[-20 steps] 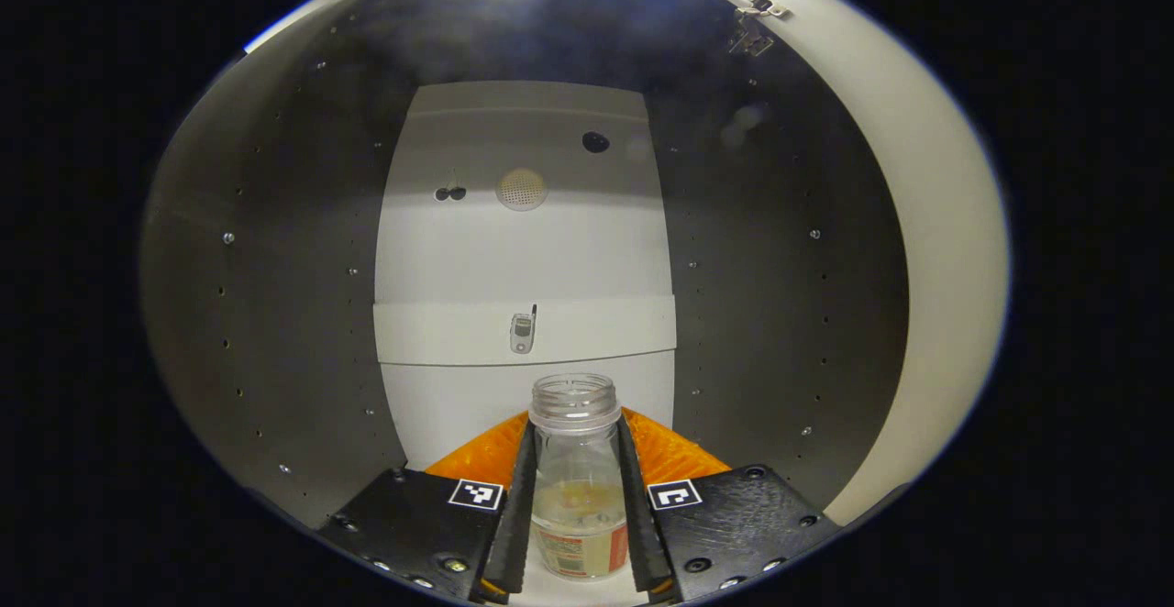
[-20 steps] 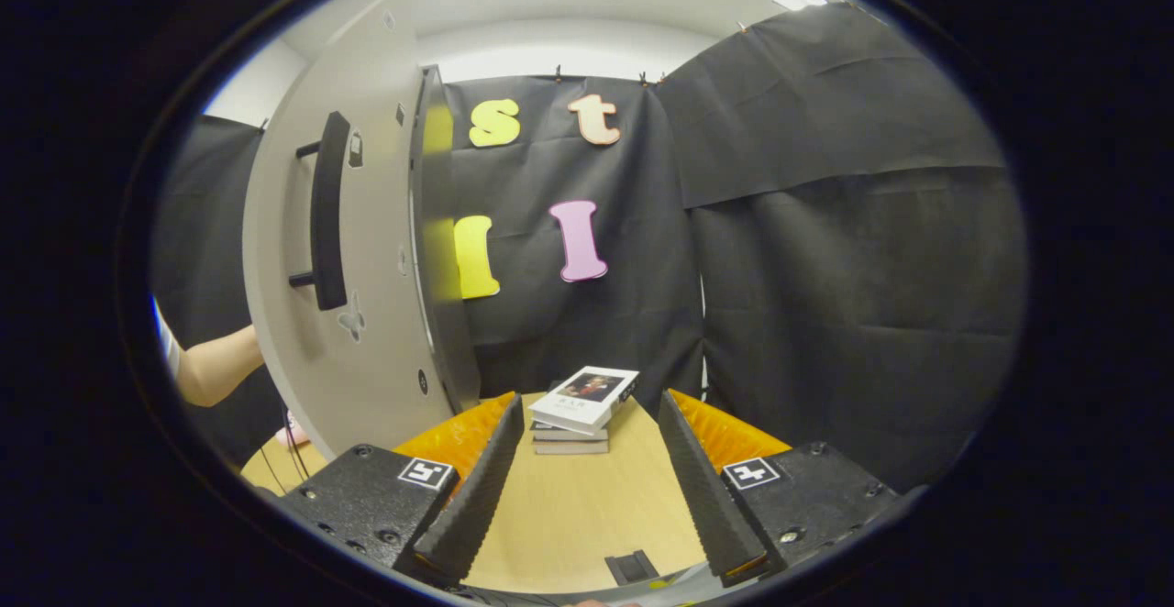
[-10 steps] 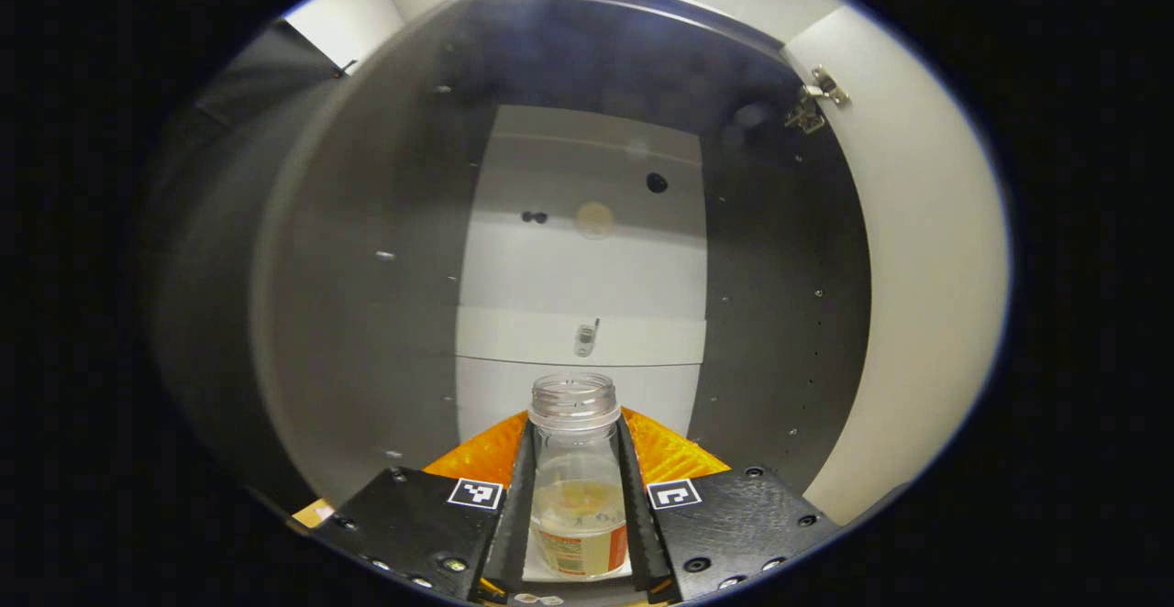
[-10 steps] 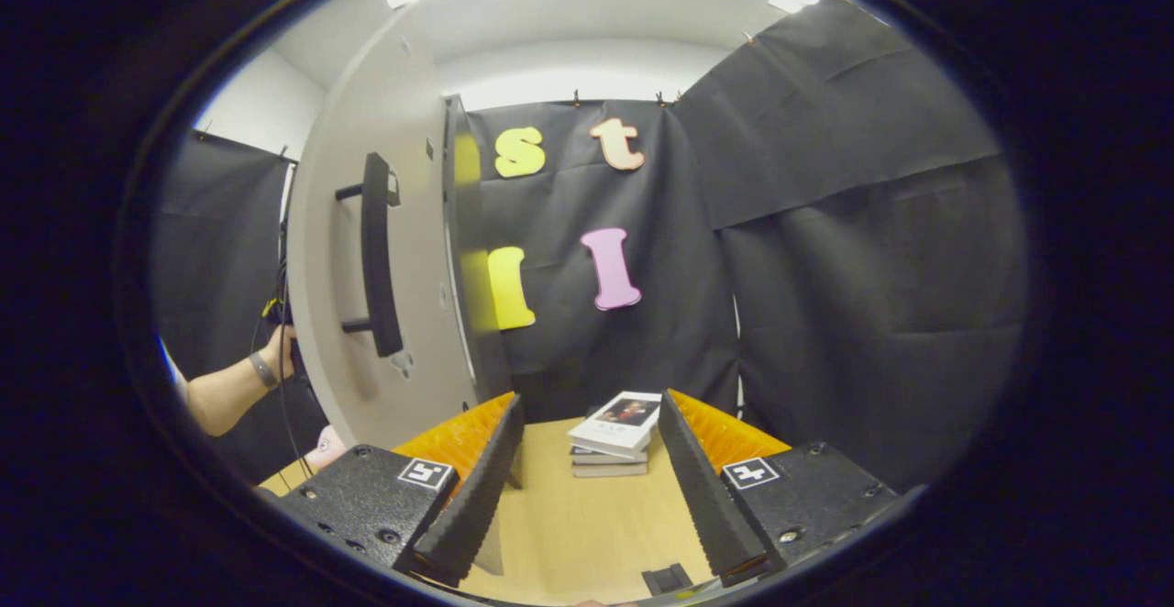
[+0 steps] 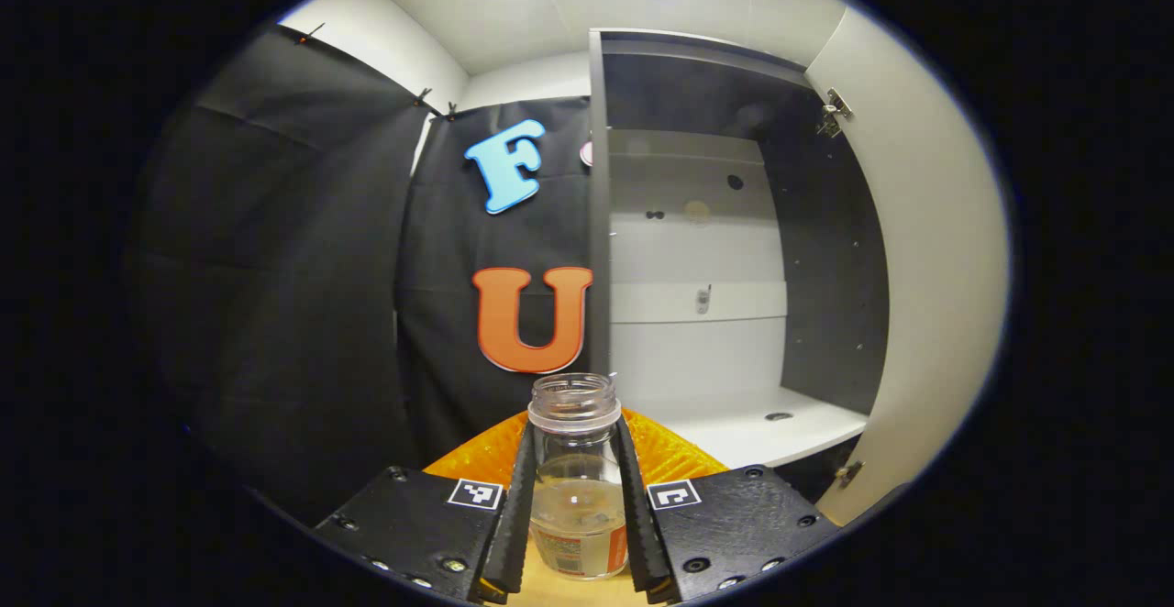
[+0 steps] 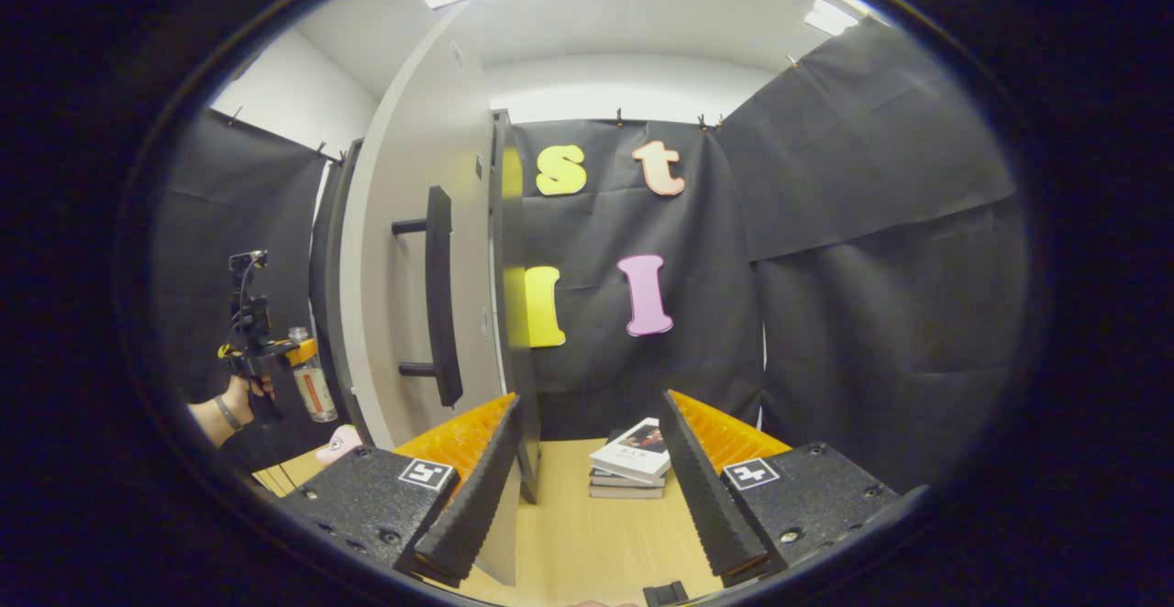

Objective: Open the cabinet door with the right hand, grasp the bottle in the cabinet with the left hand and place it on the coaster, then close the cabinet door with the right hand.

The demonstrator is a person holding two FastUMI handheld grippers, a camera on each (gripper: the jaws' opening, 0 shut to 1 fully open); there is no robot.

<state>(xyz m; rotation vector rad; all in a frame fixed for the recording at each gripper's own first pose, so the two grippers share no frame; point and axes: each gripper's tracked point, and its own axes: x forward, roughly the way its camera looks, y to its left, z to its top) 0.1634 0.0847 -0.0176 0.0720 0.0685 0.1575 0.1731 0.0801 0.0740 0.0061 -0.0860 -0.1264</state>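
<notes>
— Where is the bottle (image 5: 575,479)?
— Clamped upright between both fingers of the left claw (image 5: 576,534), the open cabinet (image 5: 734,424) ahead to its right.
— And the right claw (image 6: 587,488)?
— Spread wide, holding nothing, over the desk (image 6: 596,543); cabinet door (image 6: 413,295) to its left, books (image 6: 633,460) ahead.

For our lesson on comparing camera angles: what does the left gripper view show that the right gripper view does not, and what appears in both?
Left gripper view: the cabinet's inside, with its white shelf and a door hinge.
Right gripper view: the door's outer face with its black handle, a stack of books on the wooden table, and the right gripper, open.
Both: the bottle clamped in the left gripper, and the open cabinet door.
</notes>
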